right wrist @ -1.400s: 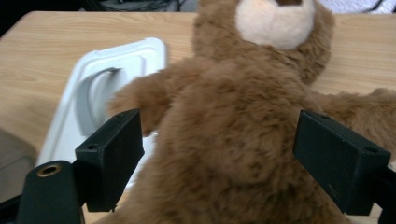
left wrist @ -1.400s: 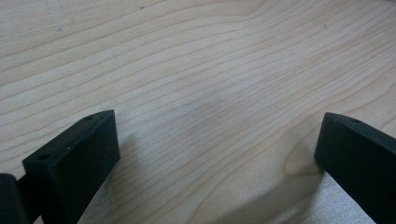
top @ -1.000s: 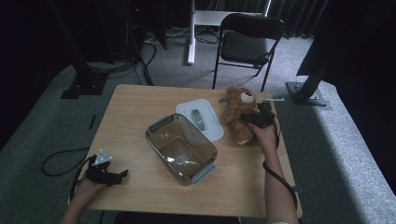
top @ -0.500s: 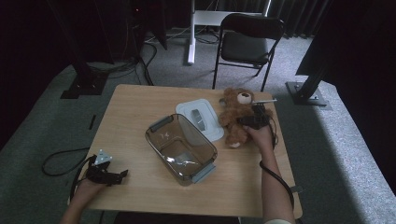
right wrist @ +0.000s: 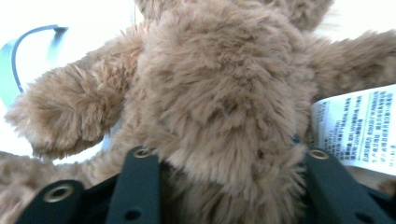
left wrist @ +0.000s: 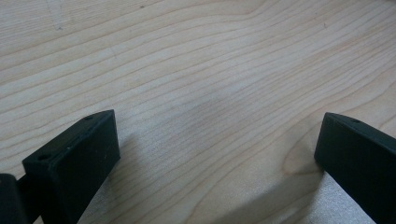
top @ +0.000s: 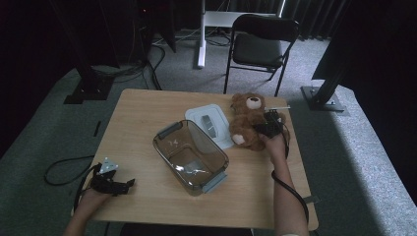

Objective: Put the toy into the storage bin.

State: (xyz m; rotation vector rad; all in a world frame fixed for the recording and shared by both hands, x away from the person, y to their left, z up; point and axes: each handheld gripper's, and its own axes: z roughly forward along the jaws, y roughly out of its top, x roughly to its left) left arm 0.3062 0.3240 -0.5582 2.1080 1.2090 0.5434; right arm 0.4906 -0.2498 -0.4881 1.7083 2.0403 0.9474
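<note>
A brown teddy bear (top: 246, 123) lies on its back at the right of the wooden table (top: 142, 113). My right gripper (top: 269, 128) is at its side, and its jaws have just been closing with the bear's body between them. In the right gripper view both black jaws press into the fur of the bear (right wrist: 219, 93) around my right gripper (right wrist: 229, 161), next to a white care label (right wrist: 359, 126). My left gripper (top: 129, 185) rests at the front left of the table. It stands open (left wrist: 217, 140) over bare wood with nothing between its jaws.
A clear brownish plastic container (top: 158, 142) with grey handles stands mid-table. Its white lid (top: 199, 115) lies behind it, touching the bear's leg. A black folding chair (top: 263, 44) stands beyond the far edge. Cables trail from both grippers.
My right gripper shifted slightly left onto the bear and its jaws closed around the bear's body. The left gripper stayed put.
</note>
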